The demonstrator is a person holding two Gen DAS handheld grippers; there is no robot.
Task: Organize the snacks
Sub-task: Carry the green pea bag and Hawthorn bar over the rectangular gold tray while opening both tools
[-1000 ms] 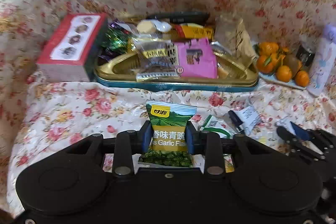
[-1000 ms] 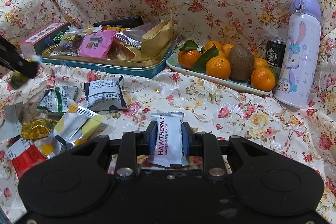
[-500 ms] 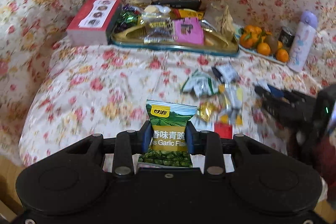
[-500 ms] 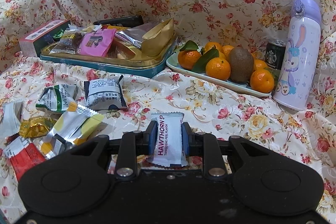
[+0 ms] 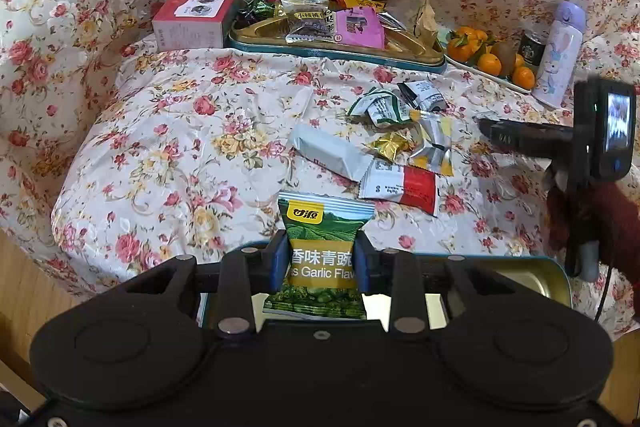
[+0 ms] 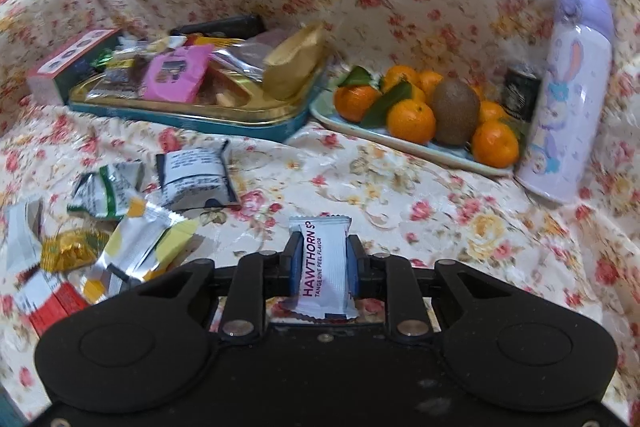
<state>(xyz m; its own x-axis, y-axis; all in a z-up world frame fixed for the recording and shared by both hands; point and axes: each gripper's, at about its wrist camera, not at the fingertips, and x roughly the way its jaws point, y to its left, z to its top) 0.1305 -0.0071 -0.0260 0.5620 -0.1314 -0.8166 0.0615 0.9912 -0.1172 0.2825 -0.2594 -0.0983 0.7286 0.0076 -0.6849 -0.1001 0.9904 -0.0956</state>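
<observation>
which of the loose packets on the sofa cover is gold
The small crinkled gold foil packet, lying between the long white bar and the yellow-and-silver packet.

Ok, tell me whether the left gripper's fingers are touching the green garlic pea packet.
Touching. The left wrist view shows both blue fingers pressed against the sides of the green garlic pea packet, holding it upright between them.

Flowered cloth [image 6: 380, 195] is covering the whole seat and backrest. A pale plate [image 6: 404, 147] is sitting at the right rear, bearing mandarins [image 6: 412, 121] with green leaves and one kiwi [image 6: 456, 115]; a dark drink can [image 6: 520, 95] is standing just behind it. A lilac bottle [image 6: 568, 95] with a rabbit print is standing upright just right of the plate, beside the can.
</observation>
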